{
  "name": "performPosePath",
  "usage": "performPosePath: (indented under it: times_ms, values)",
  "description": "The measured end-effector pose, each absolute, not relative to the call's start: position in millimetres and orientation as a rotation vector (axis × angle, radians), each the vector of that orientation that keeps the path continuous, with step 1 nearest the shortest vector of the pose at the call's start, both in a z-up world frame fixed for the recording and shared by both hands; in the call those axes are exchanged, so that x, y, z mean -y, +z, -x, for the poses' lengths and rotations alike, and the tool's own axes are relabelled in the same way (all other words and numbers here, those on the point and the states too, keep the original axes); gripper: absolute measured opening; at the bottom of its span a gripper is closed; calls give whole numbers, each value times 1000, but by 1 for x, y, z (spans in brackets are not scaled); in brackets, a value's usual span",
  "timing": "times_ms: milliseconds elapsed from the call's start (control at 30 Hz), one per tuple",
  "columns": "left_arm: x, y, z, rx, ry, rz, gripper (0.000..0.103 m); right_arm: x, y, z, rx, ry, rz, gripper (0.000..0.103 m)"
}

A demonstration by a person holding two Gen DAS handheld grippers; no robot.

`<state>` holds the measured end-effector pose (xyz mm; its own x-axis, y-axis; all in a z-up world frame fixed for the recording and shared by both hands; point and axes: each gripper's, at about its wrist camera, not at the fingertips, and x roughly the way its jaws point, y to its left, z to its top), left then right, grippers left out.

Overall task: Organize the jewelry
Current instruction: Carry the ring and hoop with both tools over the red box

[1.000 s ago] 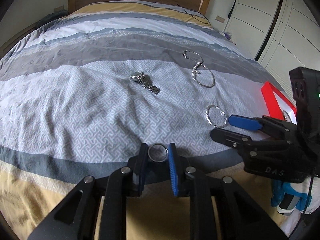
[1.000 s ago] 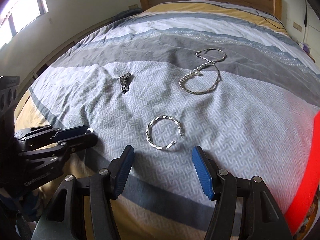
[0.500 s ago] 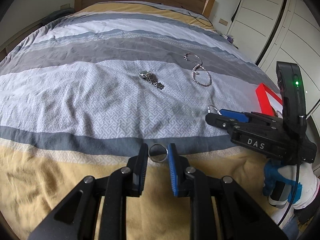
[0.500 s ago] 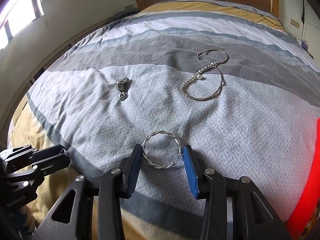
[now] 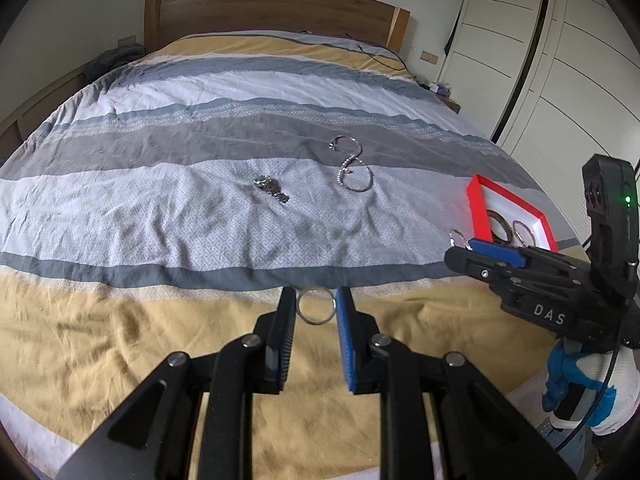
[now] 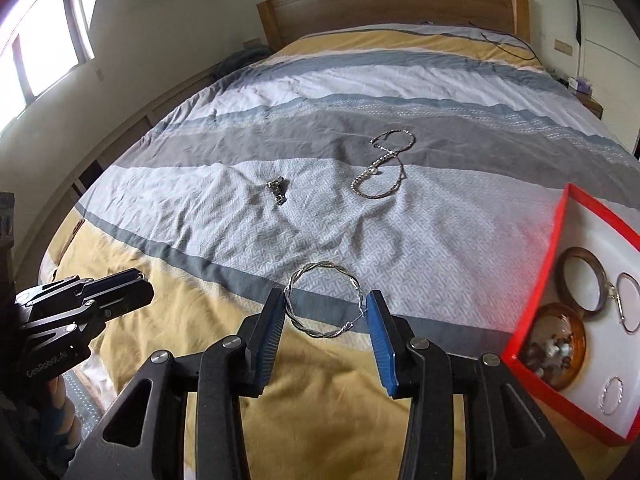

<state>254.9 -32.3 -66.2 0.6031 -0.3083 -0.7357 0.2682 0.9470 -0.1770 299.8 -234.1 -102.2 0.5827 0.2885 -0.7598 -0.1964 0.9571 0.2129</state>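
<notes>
The left gripper (image 5: 316, 308) is pinching a plain silver ring (image 5: 315, 306) upright between its fingertips, over the yellow band of the bedspread (image 5: 160, 216). Ahead of it a silver watch (image 5: 271, 188) is lying on the patterned grey stripe, and just right of that a beaded necklace (image 5: 352, 168) is curling in a loose S. Further right, the right gripper (image 6: 326, 312) is clamping a twisted silver bangle (image 6: 325, 300), an open hoop of braided wire with its gap against the blue finger. To its right a red-rimmed tray (image 6: 532, 308) with a white floor is sitting on the bed, holding a brown wooden bangle (image 6: 582, 280), a thin silver hoop (image 6: 630, 304), an amber dish (image 6: 558, 344) of small pieces too blurred to name, and a small twisted hoop (image 6: 612, 396).

White letters "DAS" are showing on the right gripper's body in the left view; the left gripper's side is reading "GenRobot.AI" in the right view.
</notes>
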Motion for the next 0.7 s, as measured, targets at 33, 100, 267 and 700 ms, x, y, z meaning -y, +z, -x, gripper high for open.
performPosePath:
  times_ms: [33, 100, 267, 700]
  values:
    - [37, -63, -252, -859, -340, 44, 19, 240, -98, -293, -899, 277, -114, 41]
    - [51, -60, -249, -858, -355, 35, 19, 252, -92, -283, -888, 263, -119, 41]
    - [101, -54, -249, -868, -424, 4, 19, 296, -81, -261, -866, 205, -137, 41]
    - [307, -73, -316, -929, -649, -107, 19, 462, -104, -292, -913, -13, -108, 41]
